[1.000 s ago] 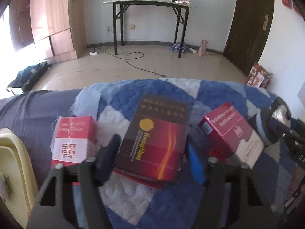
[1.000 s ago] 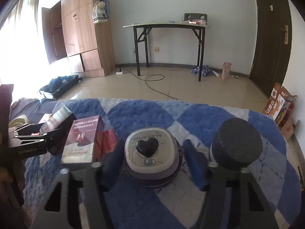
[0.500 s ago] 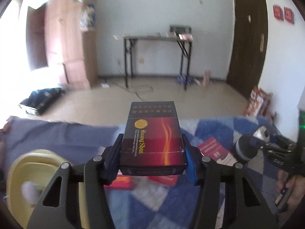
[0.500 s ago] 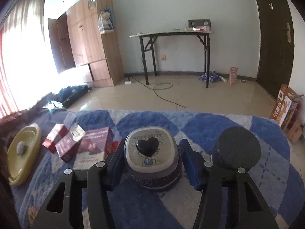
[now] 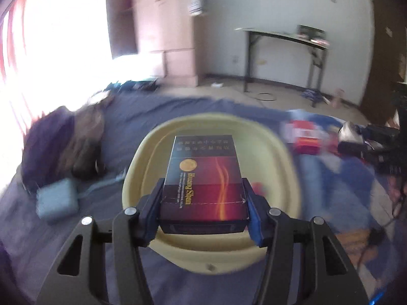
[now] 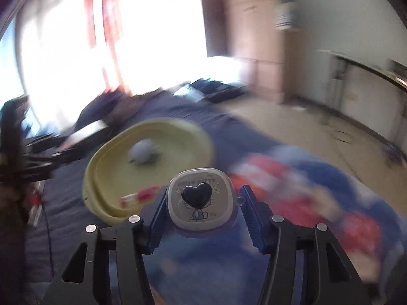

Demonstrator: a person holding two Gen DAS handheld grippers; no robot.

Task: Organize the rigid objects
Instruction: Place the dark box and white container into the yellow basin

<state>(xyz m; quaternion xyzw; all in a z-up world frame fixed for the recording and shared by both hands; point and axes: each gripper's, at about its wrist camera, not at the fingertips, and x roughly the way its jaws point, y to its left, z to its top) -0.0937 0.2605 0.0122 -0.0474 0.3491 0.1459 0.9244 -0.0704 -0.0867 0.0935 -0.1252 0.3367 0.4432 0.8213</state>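
Observation:
My left gripper (image 5: 203,203) is shut on a dark red and black carton (image 5: 204,175) with gold lettering, held flat above a pale yellow basin (image 5: 269,142). In the right wrist view my right gripper (image 6: 201,211) is shut on a round grey container (image 6: 201,200) with a black heart knob on its lid. It hangs to the right of the same yellow basin (image 6: 106,157), which holds a small grey ball (image 6: 142,151) and a red and white pack (image 6: 138,195).
The basin sits on a dark blue bedspread (image 5: 106,231). A light blue pouch (image 5: 56,200) and a dark bag (image 5: 63,147) lie to its left. Red boxes (image 5: 304,137) lie blurred on the blue quilt to the right. A wardrobe (image 5: 165,30) and a folding table (image 5: 282,38) stand behind.
Both grippers have lifted their objects off the quilt and swung left. The carton now hangs over the yellow basin, and the round container has come up beside it.

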